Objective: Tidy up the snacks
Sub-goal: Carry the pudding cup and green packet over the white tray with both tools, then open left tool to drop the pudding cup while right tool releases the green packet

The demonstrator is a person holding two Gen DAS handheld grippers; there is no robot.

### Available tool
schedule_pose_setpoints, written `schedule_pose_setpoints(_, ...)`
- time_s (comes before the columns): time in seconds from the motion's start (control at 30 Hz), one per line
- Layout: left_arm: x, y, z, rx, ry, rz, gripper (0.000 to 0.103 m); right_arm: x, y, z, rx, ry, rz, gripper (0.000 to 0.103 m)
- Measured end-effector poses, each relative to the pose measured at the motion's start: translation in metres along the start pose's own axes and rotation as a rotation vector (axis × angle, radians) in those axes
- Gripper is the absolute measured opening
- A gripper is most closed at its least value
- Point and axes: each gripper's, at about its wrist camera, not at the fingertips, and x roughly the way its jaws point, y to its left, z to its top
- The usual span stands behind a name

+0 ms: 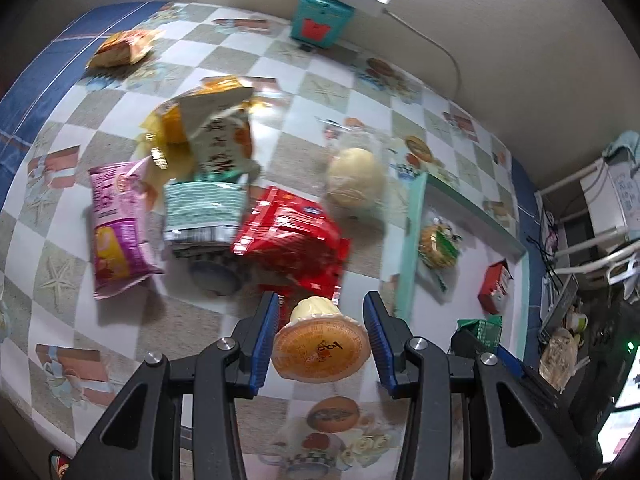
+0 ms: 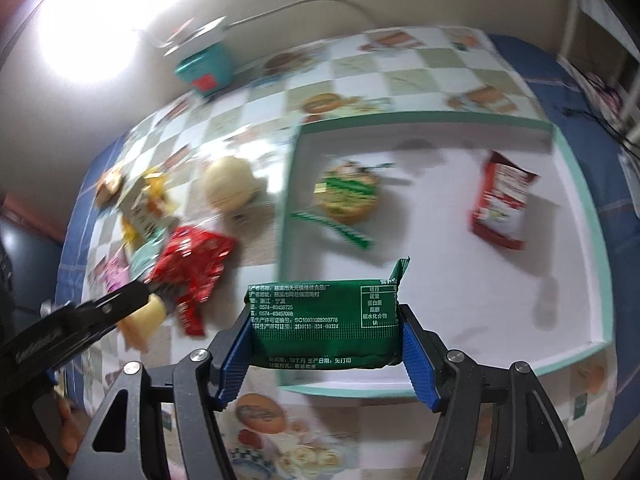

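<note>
My left gripper (image 1: 322, 332) is shut on a small jelly cup (image 1: 320, 342) with an orange lid and holds it above the table; it also shows in the right wrist view (image 2: 142, 320). My right gripper (image 2: 324, 334) is shut on a green snack packet (image 2: 324, 326) over the near edge of the white tray (image 2: 576, 184) with a teal rim. In the tray lie a round green-wrapped snack (image 2: 346, 194) and a red packet (image 2: 502, 202). A pile of packets lies on the table: red (image 1: 292, 236), pink (image 1: 116, 228), teal-striped (image 1: 200, 212), orange-white (image 1: 212, 128).
A wrapped pale bun (image 1: 356, 178) lies between the pile and the tray. An orange packet (image 1: 122, 48) lies far left. A teal box (image 1: 322, 20) with a white device and cable stands at the wall. Clutter and a white rack (image 1: 592, 236) stand right of the table.
</note>
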Motion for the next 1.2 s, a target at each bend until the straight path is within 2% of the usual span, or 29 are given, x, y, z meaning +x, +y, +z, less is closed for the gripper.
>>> schedule_pose_setpoints(0.2,0.013,-0.035,-0.013,0.057,0.023,-0.026,0.045,-0.001,-0.055,0.003,0.134,0.005,-0.071,0.07)
schedule_pose_setpoints(0.37,0.028,-0.072,-0.025,0.13,0.054,-0.034,0.045,-0.002,-0.098,0.0,0.232,0.003,-0.174,0.07)
schedule_pose_setpoints(0.6,0.049,-0.113,-0.042,0.23,0.088,-0.029,0.045,-0.005,-0.14,-0.005,0.339,-0.006,-0.226,0.07)
schedule_pose_setpoints(0.83,0.063,-0.137,-0.049,0.294,0.08,-0.033,0.045,-0.001,-0.16,-0.008,0.4,-0.001,-0.229,0.07)
schedule_pose_setpoints(1.2,0.083,-0.145,-0.047,0.315,0.092,-0.029,0.045,0.009,-0.164,-0.006,0.413,0.016,-0.234,0.071)
